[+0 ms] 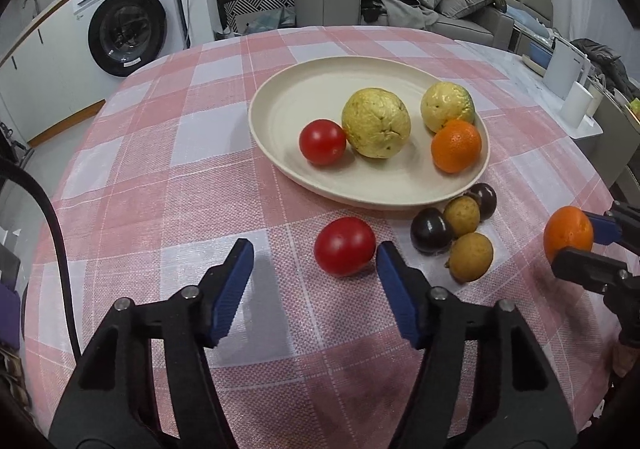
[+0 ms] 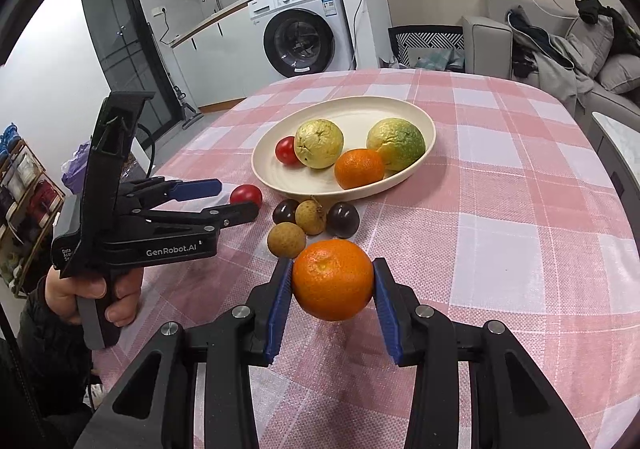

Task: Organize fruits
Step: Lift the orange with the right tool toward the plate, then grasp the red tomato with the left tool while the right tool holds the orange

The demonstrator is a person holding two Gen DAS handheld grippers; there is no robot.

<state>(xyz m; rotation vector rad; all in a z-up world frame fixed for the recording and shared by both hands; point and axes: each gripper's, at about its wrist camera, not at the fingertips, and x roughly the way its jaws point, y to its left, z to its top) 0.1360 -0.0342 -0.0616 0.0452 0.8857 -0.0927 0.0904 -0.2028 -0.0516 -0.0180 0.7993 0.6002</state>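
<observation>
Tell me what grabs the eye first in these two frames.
The orange pinched in the right claw, held above the pink checked tablecloth. Behind it, the cream plate already holds two yellow-green fruits, a tomato and another orange. The left claw is open near the loose red tomato beside the plate.

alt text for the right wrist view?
The right hand-held gripper holds an orange above a pink checked tablecloth. Beyond it sit a plate of fruit and the left hand-held gripper, open near a tomato.
</observation>
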